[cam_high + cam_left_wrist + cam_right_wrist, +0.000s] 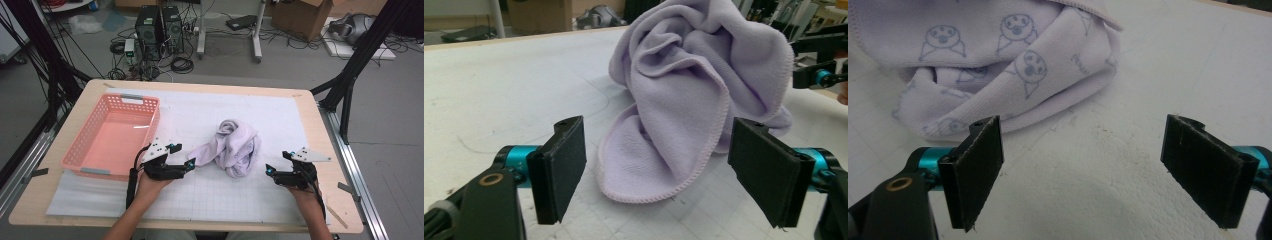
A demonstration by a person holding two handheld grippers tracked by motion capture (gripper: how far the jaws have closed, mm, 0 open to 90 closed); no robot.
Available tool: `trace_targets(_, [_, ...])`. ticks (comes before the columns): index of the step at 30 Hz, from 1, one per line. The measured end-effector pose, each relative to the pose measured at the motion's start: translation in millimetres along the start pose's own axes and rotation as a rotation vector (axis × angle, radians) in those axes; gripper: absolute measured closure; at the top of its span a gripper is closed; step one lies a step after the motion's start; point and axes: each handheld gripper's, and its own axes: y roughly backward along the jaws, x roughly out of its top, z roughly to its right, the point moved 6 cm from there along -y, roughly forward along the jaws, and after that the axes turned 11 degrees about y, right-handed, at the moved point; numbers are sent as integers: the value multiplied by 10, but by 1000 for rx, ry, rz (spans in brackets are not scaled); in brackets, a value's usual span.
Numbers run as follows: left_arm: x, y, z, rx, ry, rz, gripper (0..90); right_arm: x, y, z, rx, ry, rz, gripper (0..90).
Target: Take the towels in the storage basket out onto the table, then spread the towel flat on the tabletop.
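On the white mat (210,200) of the bench (320,130), a crumpled lilac towel (234,146) lies in a heap, right of the pink basket (114,137) and apart from it. Left of the towel, the left gripper (181,155) sits with its fingers (559,167) spread wide, a loose stitched corner of the towel lying just beyond and between them, untouched. Right of the towel, the right gripper (276,162) also has its fingers (973,172) spread, holding nothing; the towel's rolled edge, printed with small faces, lies just ahead of its left finger. Both grippers are near the towel, one on each side, each held by a hand.
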Motion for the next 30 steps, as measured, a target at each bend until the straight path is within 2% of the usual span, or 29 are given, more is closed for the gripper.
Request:
trace_targets(7, [14, 12, 0, 3, 4, 11, 248, -8, -8, 22, 0, -13, -1, 159])
trace_targets(12, [3, 24, 6, 13, 1, 10, 250, 0, 2, -15, 5, -1, 0, 159])
trace_targets(18, [-9, 14, 24, 2, -15, -4, 273, 13, -14, -26, 10, -5, 2, 159])
trace_targets(25, [-25, -17, 24, -3, -12, -12, 280, -5, -49, -51, 27, -4, -18, 159])
trace_targets(30, [-54, -27, 7, -3, 0, -29, 283, -16, -186, -83, 62, -51, -59, 158])
